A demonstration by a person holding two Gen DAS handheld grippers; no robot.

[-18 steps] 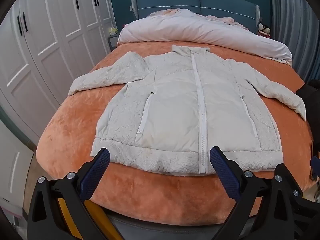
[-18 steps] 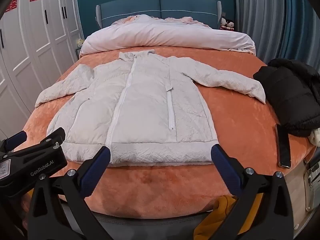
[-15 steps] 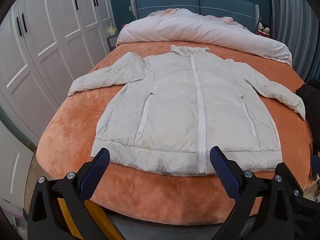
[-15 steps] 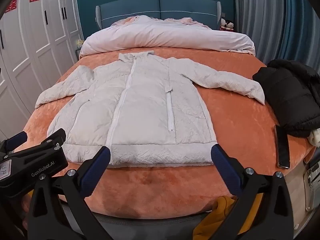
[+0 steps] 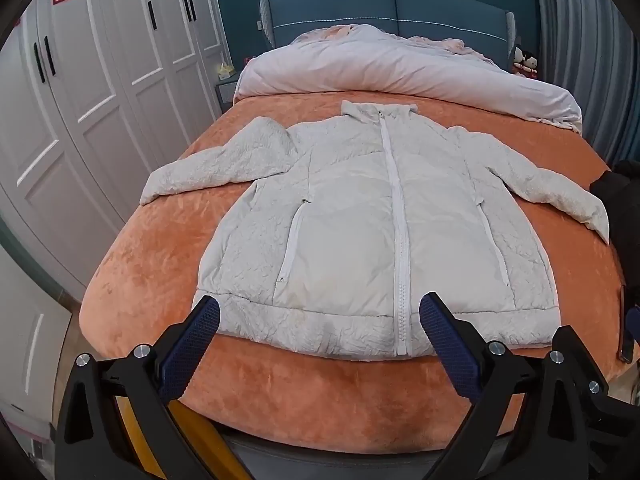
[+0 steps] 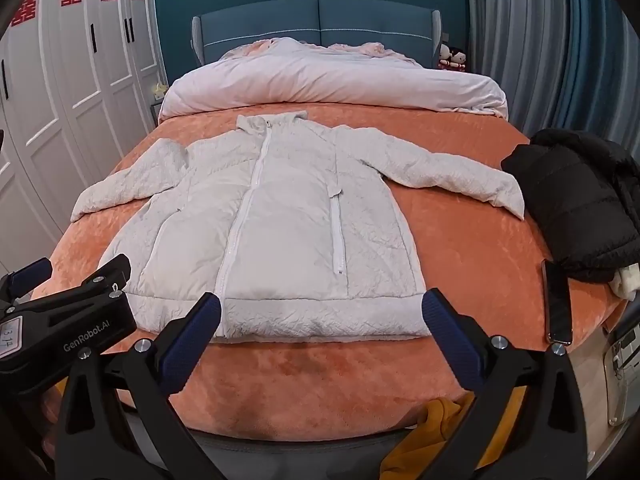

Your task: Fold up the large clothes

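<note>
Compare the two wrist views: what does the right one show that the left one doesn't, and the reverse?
Right wrist only: the whole black jacket, the whole phone on the bed's right edge, and the left gripper seen from the side. Left wrist only: more of the wardrobe, its handles closer; the black jacket and phone are cut off at the edge. Both: the white jacket spread flat and zipped on the orange bed, the duvet, open jaws holding nothing; the right gripper hangs near the hem.

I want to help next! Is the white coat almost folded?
Not yet. Done: the white coat lies flat, zipped, sleeves spread on the orange bed. In hand: nothing; the left gripper and right gripper hover open near its hem. Left: all the folds.
</note>
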